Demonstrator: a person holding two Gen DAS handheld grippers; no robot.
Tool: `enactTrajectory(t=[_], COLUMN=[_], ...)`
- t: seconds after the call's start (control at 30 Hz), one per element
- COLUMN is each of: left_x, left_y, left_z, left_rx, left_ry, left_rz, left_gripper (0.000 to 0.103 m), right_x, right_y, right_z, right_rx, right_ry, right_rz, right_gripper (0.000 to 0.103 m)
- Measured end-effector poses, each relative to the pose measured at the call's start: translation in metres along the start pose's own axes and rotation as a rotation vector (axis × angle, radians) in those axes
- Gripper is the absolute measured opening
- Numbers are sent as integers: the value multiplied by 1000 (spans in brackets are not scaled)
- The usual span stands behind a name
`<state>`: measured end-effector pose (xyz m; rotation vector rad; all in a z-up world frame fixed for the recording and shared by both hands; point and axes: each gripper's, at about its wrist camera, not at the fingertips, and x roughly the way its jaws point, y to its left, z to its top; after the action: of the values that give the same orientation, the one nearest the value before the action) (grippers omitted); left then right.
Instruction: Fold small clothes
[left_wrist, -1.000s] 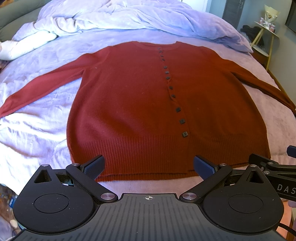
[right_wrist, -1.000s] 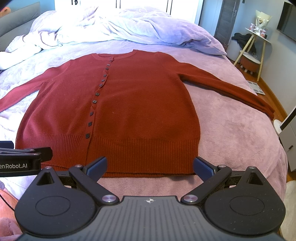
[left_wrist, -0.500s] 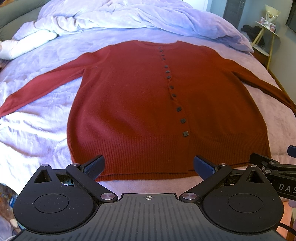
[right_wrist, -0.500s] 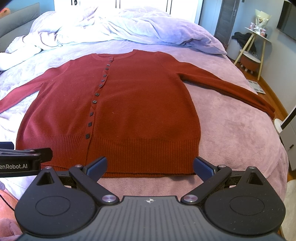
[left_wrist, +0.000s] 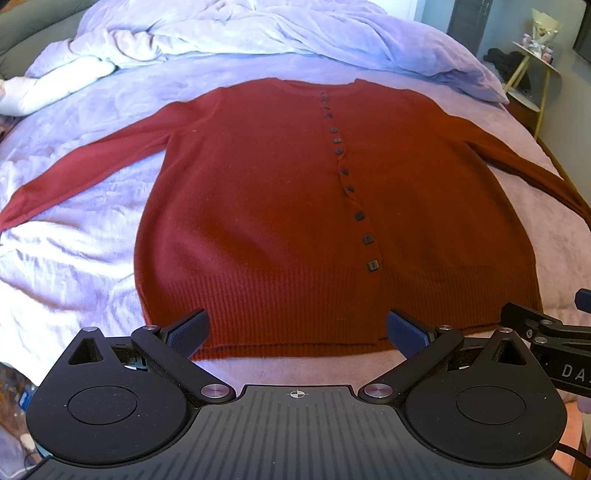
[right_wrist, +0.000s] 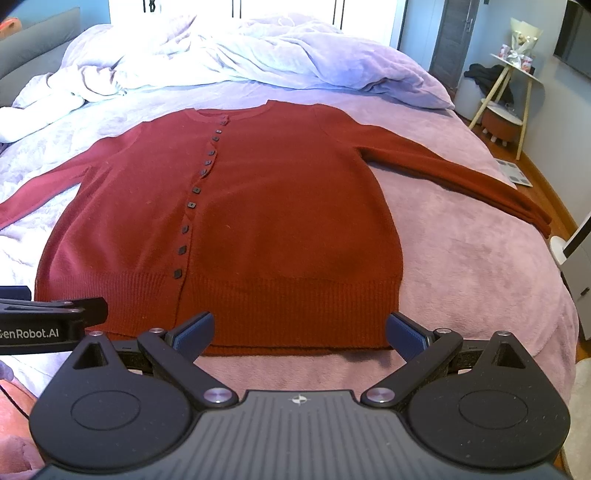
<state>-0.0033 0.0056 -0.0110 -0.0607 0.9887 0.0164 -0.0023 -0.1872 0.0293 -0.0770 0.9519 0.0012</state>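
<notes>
Red cardigan (left_wrist: 295, 206) lying flat, buttoned, sleeves spread, on lilac bed cover (right_wrist: 461, 266); left gripper (left_wrist: 297, 328) and right gripper (right_wrist: 300, 330) hovering at hem, both spread wide, gripping nothing; risking pinching cover with hem, dragging knit askew, bunching sleeves

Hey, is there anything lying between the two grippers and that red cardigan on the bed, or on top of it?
Nothing visible. The left gripper and right gripper are both open just short of the red cardigan, with only bare blanket before its hem. The cardigan lies flat and buttoned, sleeves spread, nothing on it. The rumpled duvet sits beyond the collar.
</notes>
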Motion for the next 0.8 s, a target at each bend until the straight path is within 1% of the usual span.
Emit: enactTrajectory(t=[0.33,0.37,0.63,0.8], left_x=[3,3,7,9], left_y=[2,2,1,0], left_z=[4,4,10,12], left_rx=[-6,-6,-15,-17], left_ry=[14,15,30,35], left_rz=[2,2,3,0], left_gripper=[103,103,103,103], right_x=[-1,-1,5,8], right_y=[-2,-2,-8,-12], right_z=[0,0,-1,-3], right_rx=[16,23,62,96], right_ry=[-18,-21,-11,-23], right_rz=[32,46,77,98], right_gripper=[99,99,99,99])
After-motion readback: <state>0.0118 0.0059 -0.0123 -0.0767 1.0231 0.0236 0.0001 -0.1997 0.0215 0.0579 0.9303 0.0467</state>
